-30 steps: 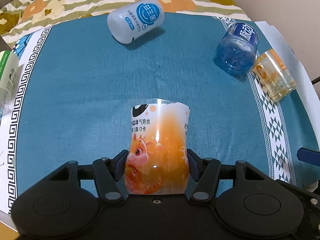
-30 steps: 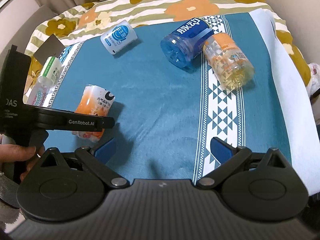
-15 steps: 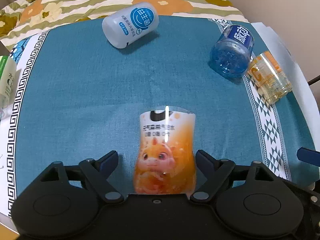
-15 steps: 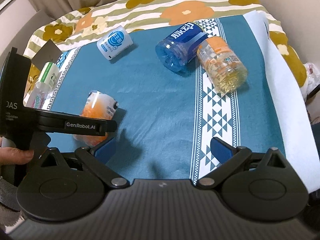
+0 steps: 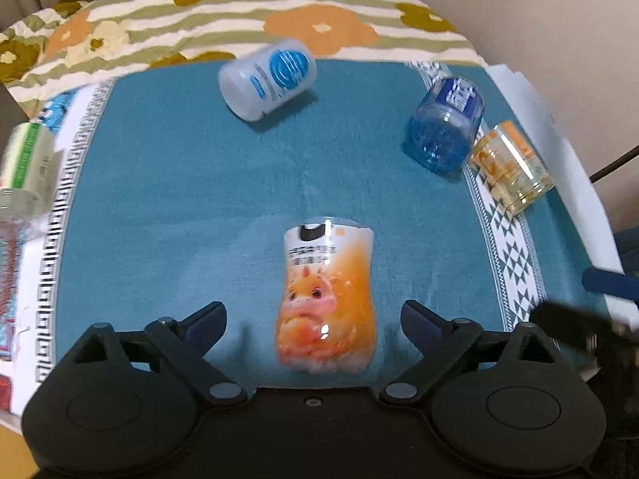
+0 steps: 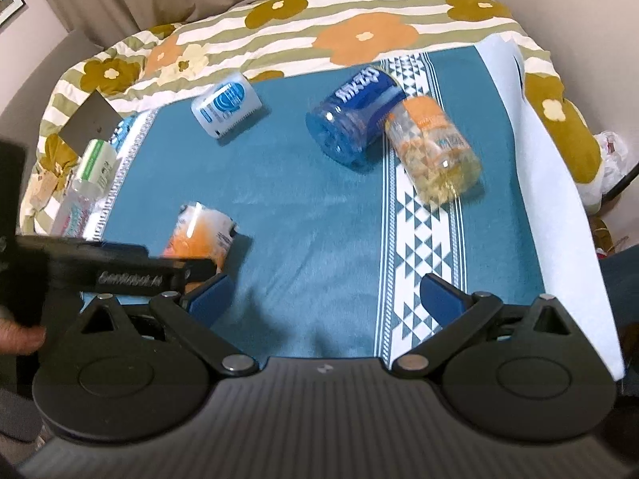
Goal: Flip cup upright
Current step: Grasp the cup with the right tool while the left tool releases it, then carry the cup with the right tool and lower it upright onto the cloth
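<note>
the orange cup [image 5: 326, 299] stands upright on the teal cloth [image 5: 179, 199], between the left gripper [image 5: 313, 319] jaws, which are spread wide and clear of its sides. the right gripper [image 6: 325, 299] is open too, jaws empty, the cup beyond its left finger.

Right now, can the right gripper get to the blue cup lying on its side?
Probably yes: the right gripper is open, and only bare teal cloth lies between it and the blue cup.
</note>
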